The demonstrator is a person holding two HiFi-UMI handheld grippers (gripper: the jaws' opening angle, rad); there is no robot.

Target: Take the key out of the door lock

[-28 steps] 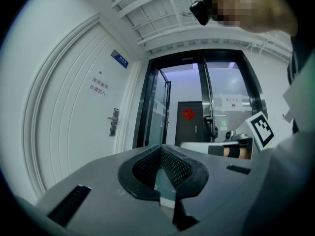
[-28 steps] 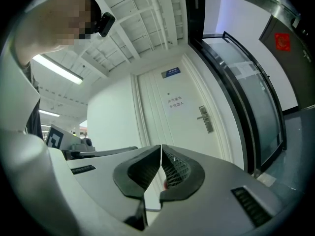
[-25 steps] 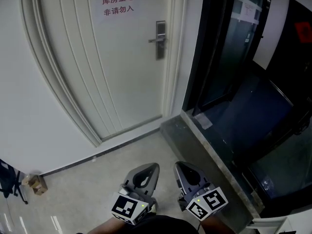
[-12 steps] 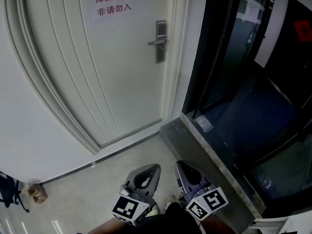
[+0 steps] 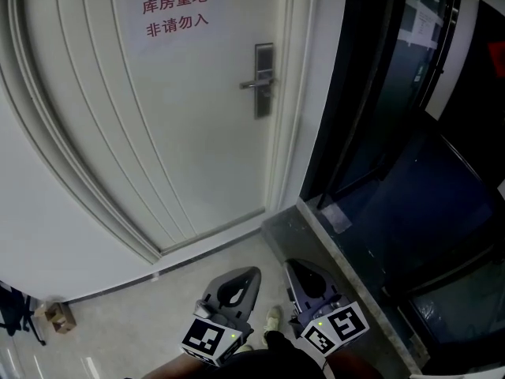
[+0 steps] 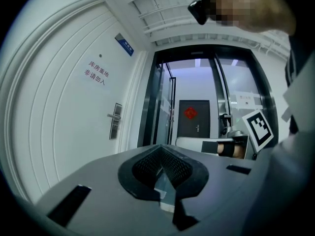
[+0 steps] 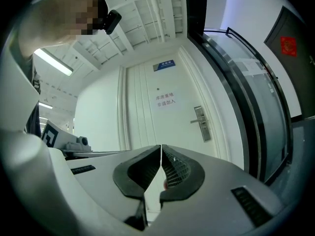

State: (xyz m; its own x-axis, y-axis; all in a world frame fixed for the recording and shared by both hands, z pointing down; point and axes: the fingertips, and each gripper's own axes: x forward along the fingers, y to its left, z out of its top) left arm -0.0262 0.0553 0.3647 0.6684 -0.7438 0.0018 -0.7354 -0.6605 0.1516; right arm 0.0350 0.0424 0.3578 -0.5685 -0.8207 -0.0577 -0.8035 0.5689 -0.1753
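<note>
I hold my left gripper (image 5: pixel 239 281) and my right gripper (image 5: pixel 301 276) low and close to my body, well below and short of the brushed-steel lock plate with its lever handle (image 5: pixel 264 77). I judge that I am walking up and have no reach on it yet. Each pair of jaws is pressed together with nothing between them, since there is nothing to carry before I get there.

The lock plate sits at the right edge of the white panelled door (image 5: pixel 158 125), and a sheet printed with red characters (image 5: pixel 175 16) hangs up and to its left. To its right stands a dark glass partition (image 5: pixel 379 93).

The lock is the only holder that matters here. The key should sit below the handle, but it is too small for me to make out.
</note>
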